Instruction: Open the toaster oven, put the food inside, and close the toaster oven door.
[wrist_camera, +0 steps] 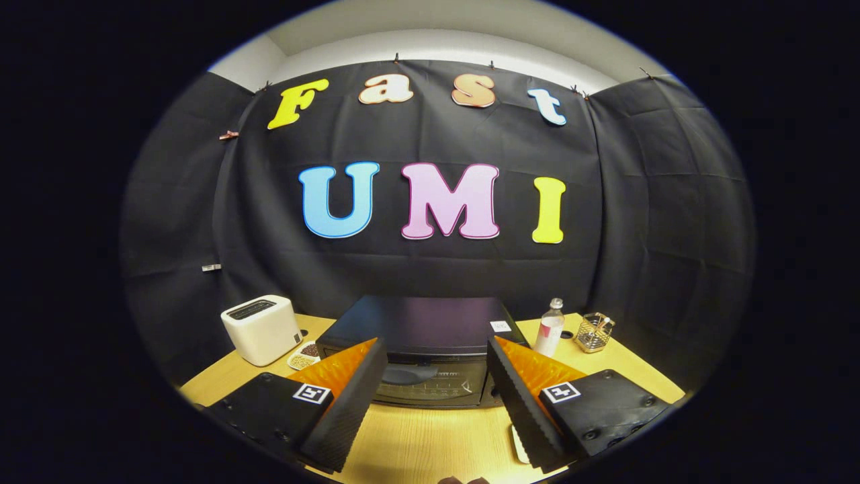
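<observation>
Tool point(430, 396) spread wide, nothing between its fingers. Black toaster oven point(423, 349) sits on the wooden table point(423, 437) just ahead, door shut, framed by the two fingers. White toaster point(262, 329) to one side with a small dish point(306, 355) beside it (contents too small to name); plastic bottle point(549, 328) and wire basket point(594, 332) on the other. Step in hand, by judgement: approach to open the door. Next move calls for lowering toward the door's top edge and finding its handle.

Wooden table point(430, 437): toaster oven point(423, 336), white toaster point(262, 328), bottle point(549, 328), wire basket point(594, 332).
</observation>
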Available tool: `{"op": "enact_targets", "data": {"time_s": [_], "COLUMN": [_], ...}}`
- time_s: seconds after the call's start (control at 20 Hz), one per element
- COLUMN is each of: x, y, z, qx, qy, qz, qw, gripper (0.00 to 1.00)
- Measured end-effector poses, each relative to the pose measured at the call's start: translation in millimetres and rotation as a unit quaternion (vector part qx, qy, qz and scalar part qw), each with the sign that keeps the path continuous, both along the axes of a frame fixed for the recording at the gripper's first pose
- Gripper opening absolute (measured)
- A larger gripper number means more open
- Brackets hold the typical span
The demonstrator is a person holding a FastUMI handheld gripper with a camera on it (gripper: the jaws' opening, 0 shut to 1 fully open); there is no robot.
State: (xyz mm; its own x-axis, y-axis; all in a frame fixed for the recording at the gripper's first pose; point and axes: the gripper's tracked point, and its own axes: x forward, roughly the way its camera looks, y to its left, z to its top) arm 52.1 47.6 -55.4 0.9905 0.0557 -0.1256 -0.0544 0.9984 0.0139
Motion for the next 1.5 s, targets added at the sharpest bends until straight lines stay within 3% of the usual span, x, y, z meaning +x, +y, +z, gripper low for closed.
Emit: {"op": "enact_targets", "data": {"time_s": [0.7, 1.5], "x": [93, 78], "y": [45, 56], "z": [-80, -104], "qx": [-0.013, -0.013], "qy": [0.079, 0.143], "qz": [0.006, 0.009], "qw": [0.997, 0.990], "gripper": [0.99, 1.00]}}
